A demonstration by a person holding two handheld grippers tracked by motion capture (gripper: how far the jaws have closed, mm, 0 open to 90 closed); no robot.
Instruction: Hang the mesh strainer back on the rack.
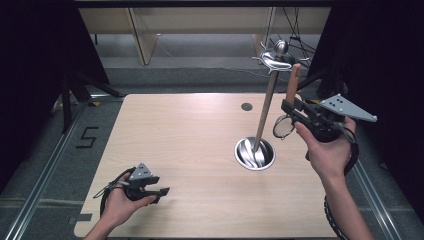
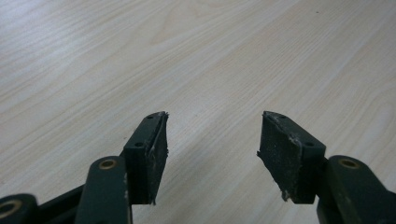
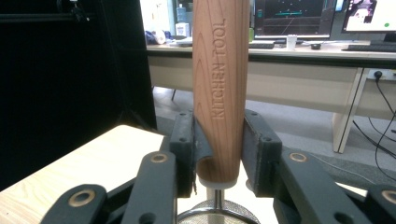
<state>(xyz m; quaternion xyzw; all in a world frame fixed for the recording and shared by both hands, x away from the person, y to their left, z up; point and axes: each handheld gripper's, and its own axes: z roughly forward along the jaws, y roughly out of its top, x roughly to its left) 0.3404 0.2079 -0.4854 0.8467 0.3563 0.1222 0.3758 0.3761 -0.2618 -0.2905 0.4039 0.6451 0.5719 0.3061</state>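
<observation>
Clamping a wooden-handled strainer (image 3: 219, 93), right tool (image 3: 218, 154); left tool (image 2: 212, 149) agape, empty.

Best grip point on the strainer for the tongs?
The wooden handle, low, just above the metal collar, tongs closing across its round sides as the right tongs do now. It is straight and thick; the mesh bowl below is thin and would deform.

A lab or office: desks (image 3: 299, 51) with lit monitors (image 3: 294, 17), black curtains (image 1: 30, 60) around a wooden table (image 1: 190, 150).
</observation>
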